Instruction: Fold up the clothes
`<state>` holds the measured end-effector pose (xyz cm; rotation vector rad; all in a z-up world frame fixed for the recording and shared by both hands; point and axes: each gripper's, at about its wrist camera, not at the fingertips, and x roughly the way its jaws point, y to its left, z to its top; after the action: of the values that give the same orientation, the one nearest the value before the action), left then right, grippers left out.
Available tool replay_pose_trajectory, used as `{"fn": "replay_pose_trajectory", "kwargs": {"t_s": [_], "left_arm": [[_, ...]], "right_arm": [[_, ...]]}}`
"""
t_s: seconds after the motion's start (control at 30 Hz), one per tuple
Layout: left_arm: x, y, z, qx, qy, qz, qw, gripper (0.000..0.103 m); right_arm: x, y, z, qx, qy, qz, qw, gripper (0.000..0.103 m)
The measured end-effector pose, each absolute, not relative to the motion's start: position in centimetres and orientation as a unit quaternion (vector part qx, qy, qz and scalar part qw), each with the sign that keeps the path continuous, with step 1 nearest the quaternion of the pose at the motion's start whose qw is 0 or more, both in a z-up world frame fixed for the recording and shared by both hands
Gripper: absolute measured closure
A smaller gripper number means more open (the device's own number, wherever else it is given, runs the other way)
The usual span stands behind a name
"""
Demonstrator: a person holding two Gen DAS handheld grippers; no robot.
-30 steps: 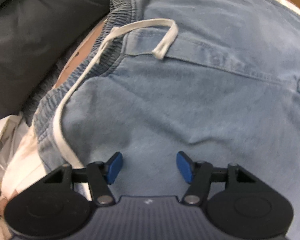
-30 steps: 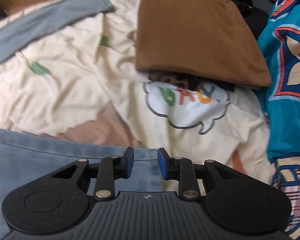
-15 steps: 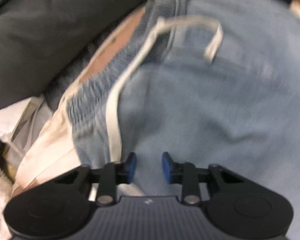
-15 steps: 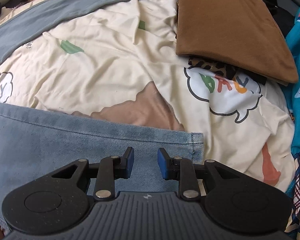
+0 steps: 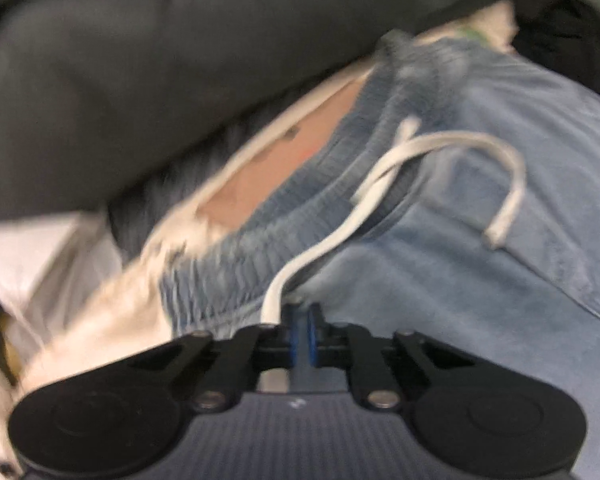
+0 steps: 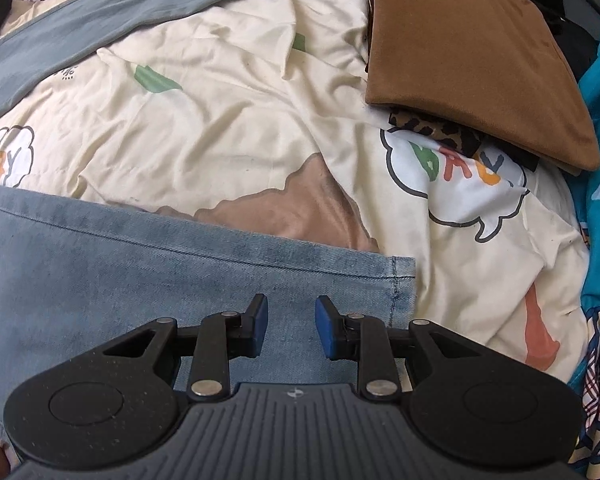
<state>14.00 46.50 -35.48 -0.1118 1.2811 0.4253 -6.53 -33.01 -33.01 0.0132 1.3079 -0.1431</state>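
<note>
Left gripper [image 5: 300,330] has just closed, pads clenched at the elastic waistband edge of the light blue denim drawstring trousers [image 5: 440,280], lower centre of the left wrist view; a pinch of denim seems caught, blur hides how much. White drawstring [image 5: 380,184] runs just left of the pads. Right gripper [image 6: 290,326] released, jaws part open over the trouser leg hem [image 6: 396,284], not pinching. Advice: right should take the hem before either lifts, keep drawstring clear

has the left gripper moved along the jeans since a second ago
Yes. The left gripper has shifted from mid-fabric toward the jeans' elastic waistband edge, beside the white drawstring, its jaws having just been closing onto denim.
</note>
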Motion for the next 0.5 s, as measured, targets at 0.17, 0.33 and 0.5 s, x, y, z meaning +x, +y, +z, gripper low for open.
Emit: {"fn": "replay_pose_trajectory", "kwargs": {"t_s": [0.17,0.33,0.5], "left_arm": [[13.0,48.3,-36.5,-0.087,0.590,0.206,0.776,0.100],[13.4,46.8,-35.1,-0.073,0.598,0.191,0.775,0.094],[13.0,46.5,-31.1,-0.108,0.555,0.146,0.811,0.083]], "right_arm": [[-6.5,-32.9,-32.8,-0.004,0.612,-0.065,0.788,0.070],[-6.1,-32.5,-32.5,-0.006,0.610,-0.059,0.790,0.070],[-5.5,-31.8,-32.5,0.000,0.604,-0.054,0.795,0.070]]}}
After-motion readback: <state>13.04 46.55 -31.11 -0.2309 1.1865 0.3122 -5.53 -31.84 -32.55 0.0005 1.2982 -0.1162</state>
